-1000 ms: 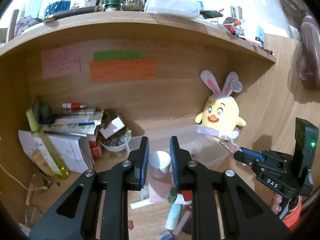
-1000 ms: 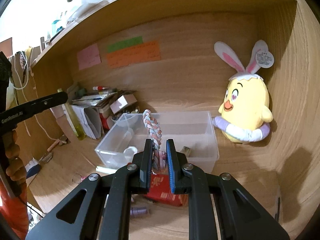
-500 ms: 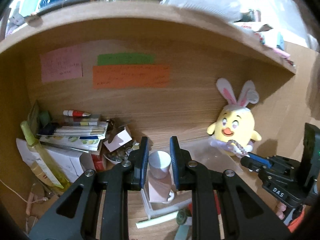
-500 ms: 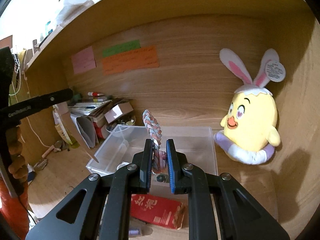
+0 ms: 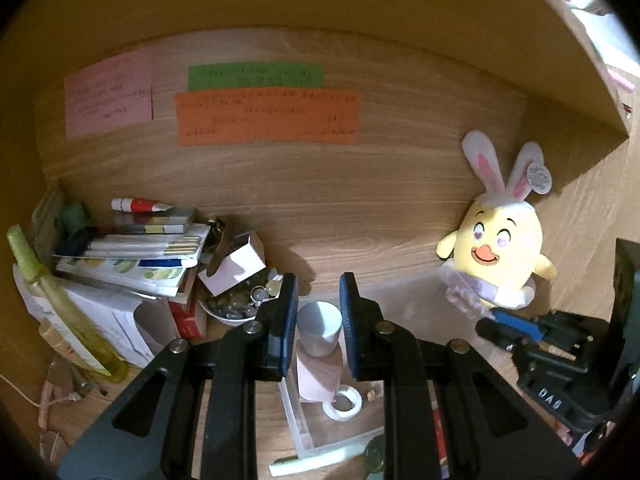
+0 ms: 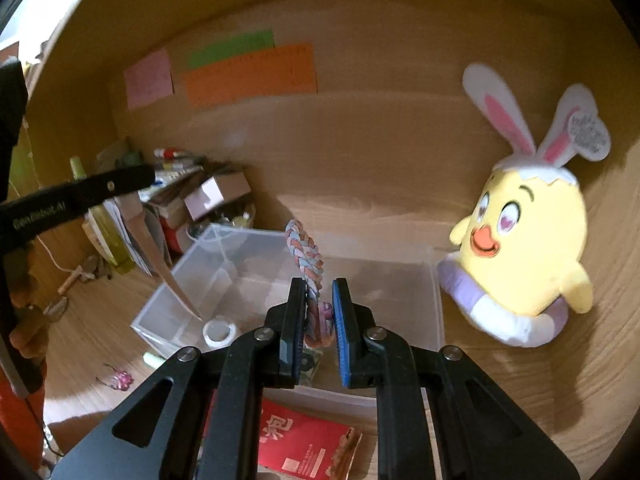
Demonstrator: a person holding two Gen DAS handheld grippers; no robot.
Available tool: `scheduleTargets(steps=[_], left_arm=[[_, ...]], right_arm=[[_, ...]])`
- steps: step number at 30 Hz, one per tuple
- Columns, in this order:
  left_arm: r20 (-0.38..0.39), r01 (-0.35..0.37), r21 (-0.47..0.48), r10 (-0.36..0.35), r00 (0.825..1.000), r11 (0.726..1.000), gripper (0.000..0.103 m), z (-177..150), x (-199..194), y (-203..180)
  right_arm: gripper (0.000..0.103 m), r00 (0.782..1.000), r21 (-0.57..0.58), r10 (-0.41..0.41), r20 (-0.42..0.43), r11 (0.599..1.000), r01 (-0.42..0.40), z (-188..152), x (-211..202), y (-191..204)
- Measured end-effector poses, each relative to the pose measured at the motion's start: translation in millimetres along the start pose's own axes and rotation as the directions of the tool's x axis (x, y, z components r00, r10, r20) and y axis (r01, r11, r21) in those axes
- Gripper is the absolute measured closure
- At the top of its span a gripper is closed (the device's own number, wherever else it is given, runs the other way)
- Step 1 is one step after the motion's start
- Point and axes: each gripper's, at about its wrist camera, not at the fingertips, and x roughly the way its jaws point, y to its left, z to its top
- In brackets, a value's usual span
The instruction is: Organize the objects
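Where it shows, "DAS" upside down on right hand-held gripper (image 5: 486, 322).

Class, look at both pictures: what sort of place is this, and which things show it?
Probably a cluttered wooden desk nook or shelf cubby at home. Clues: paper notes stuck on the back wall, a plush chick with bunny ears, and a pile of art supplies beside a clear plastic box.

A pastel braided rope (image 6: 306, 256) stands upright over the clear plastic bin (image 6: 436, 300).
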Motion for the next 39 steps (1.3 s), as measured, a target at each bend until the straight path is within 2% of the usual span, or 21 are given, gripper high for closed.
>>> scheduleTargets(steps=[3,7,13,20,28,32,39], left_arm=[[0.012,-0.024,0.004,0.024,1.000,1.000,0.083,0.5,4.8,-1.0],[0.023,-0.020,0.002,0.020,1.000,1.000,0.083,-3.4,9.7,0.0],[-0.058,-0.013,0.008,0.014,0.998,1.000,0.083,-20.8,28.2,1.0],[-0.112,-0.001,0.027,0.004,0.994,1.000,0.083,-33.5,39.2,-1.8],[-0.202,0.015,0.050,-0.005,0.979,0.999,0.083,-47.8,63.0,-10.1],[-0.218,0.023,0.082,-0.004,0.976,0.996,0.082,-53.9,63.4,-16.9],[-0.208,0.027,0.086,-0.008,0.978,0.996,0.064,-54.9,53.4,-18.5]], right_arm=[[0.091,1.000,0.004,-0.005,-0.027,1.000,0.005,-2.3,11.7,-1.5],[0.091,0.999,0.005,-0.007,-0.050,1.000,0.007,-5.8,20.8,-4.1],[0.091,0.995,0.009,-0.002,-0.102,1.000,0.003,-11.9,38.5,-7.6],[0.091,0.991,0.007,-0.003,-0.133,1.000,0.004,-16.8,49.0,-7.5],[0.091,0.986,0.007,-0.005,-0.164,1.000,0.007,-21.0,57.4,-8.1],[0.091,0.984,0.005,-0.003,-0.179,1.000,0.004,-24.0,61.0,-7.7],[0.091,0.981,-0.007,-0.008,-0.192,1.000,0.006,-27.7,65.5,-3.6]])
